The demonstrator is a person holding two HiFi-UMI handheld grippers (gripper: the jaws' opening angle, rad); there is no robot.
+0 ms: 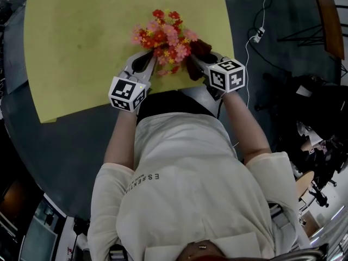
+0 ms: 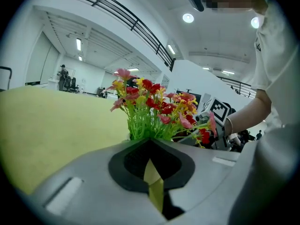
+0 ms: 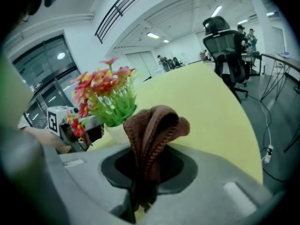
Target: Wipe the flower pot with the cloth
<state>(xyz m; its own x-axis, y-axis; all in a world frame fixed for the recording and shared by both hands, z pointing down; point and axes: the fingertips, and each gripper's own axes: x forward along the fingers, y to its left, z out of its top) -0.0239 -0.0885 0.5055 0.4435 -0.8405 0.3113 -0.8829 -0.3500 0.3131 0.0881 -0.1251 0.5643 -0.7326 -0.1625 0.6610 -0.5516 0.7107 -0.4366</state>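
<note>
A small white flower pot (image 3: 114,133) with red, pink and yellow artificial flowers (image 1: 164,37) stands on the yellow table (image 1: 76,42) near its front edge. My left gripper (image 1: 148,60) sits against the plant's left side, its jaws shut with nothing between them. Green stems and flowers (image 2: 152,108) rise just beyond its tips (image 2: 152,146), hiding the pot. My right gripper (image 1: 191,63) is at the plant's right side, shut on a folded brown knitted cloth (image 3: 152,130). The cloth (image 1: 200,48) sticks up beside the flowers, and I cannot tell whether it touches the pot.
The table's front edge (image 1: 81,112) runs just under both grippers, with dark floor beyond. A white cable and plug (image 1: 255,34) lie on the floor at the right. A black office chair (image 3: 227,48) stands past the table's far side.
</note>
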